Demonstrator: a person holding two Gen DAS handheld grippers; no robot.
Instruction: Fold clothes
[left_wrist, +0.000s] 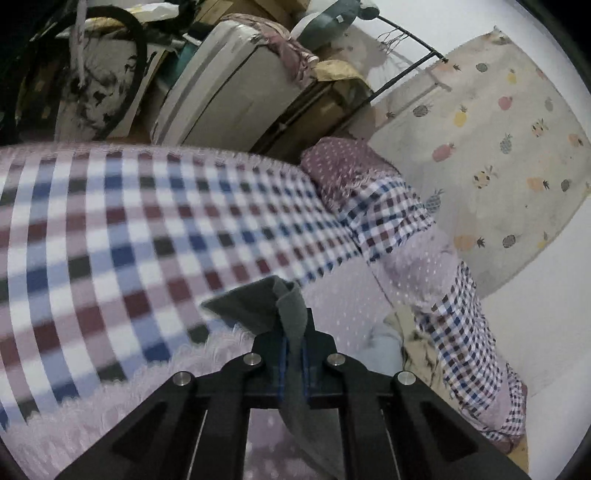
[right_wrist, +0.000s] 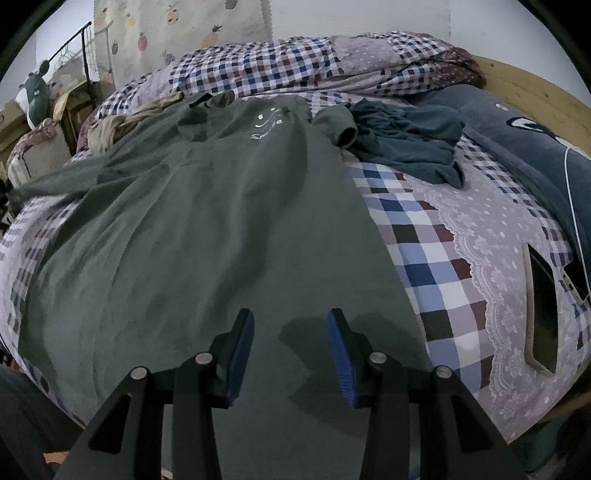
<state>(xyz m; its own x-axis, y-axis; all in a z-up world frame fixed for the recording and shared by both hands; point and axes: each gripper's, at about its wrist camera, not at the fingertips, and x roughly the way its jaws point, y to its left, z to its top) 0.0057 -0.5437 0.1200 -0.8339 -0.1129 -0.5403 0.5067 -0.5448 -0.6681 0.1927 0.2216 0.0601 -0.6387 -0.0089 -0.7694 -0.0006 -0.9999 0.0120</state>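
**Grey shirt pinched on the left, spread flat under the right**

Nearest the left wrist camera, the left gripper (left_wrist: 293, 343) has its jaws pressed together on a fold of the grey T-shirt (left_wrist: 258, 302); the cloth runs between the blue pads (left_wrist: 282, 354) and bunches just past the fingertips, with a strip trailing back toward the lens. Beneath it lies the checked bedsheet (left_wrist: 110, 229), blurred in this view, with a pale lilac dotted border. Beyond the bed edge stand a white suitcase (left_wrist: 225, 85) and cardboard boxes, and a pineapple-print curtain (left_wrist: 498, 147) hangs to the right.

In the right wrist view, the right gripper (right_wrist: 291, 343) hovers with its jaws spread apart, nothing between them, directly above the lower part of the same grey T-shirt (right_wrist: 221, 221). The shirt lies face up across the bed, its white chest print (right_wrist: 267, 127) toward the far end, one short sleeve (right_wrist: 338, 127) folded outward on the right. Its left side stretches off toward the left rim of the picture. A crumpled dark teal garment (right_wrist: 410, 140) lies just beside that sleeve, touching it. A rumpled checked quilt (right_wrist: 295, 70) is heaped along the far side. To the right, a dark blue pillow (right_wrist: 517, 147) lies along the wooden bed frame (right_wrist: 524, 88), and a phone (right_wrist: 541, 314) rests on the lilac border of the sheet, with another device partly visible beside it.
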